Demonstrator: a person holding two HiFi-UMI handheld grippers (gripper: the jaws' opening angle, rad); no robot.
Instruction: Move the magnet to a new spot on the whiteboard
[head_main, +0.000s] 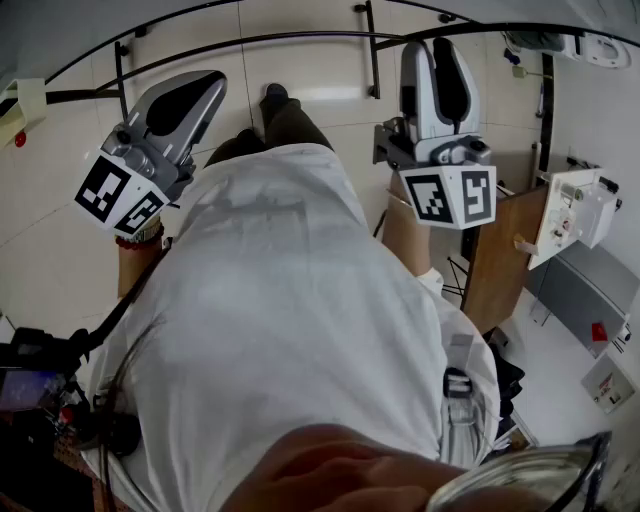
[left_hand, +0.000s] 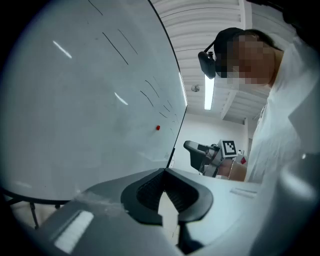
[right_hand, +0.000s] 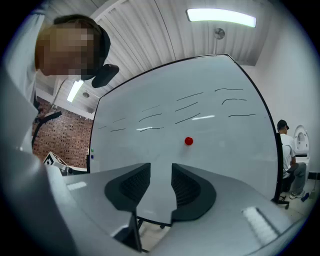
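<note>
- So, the red magnet (right_hand: 188, 141) sits on the whiteboard (right_hand: 215, 105), well apart from both grippers.
- Right gripper (right_hand: 161, 169) has its fingers (right_hand: 187, 187) spread and empty; left gripper (left_hand: 163, 172) is pinched together on nothing.
- It's a small round magnet, so an off-centre pinch could probably pop it loose and drop it.

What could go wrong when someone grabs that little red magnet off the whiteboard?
The magnet is small and the right gripper, jaws open, stands well off it: a misaimed close could miss it or knock it off the whiteboard. Jaws scraping the board might also smear the marker lines above the magnet.
</note>
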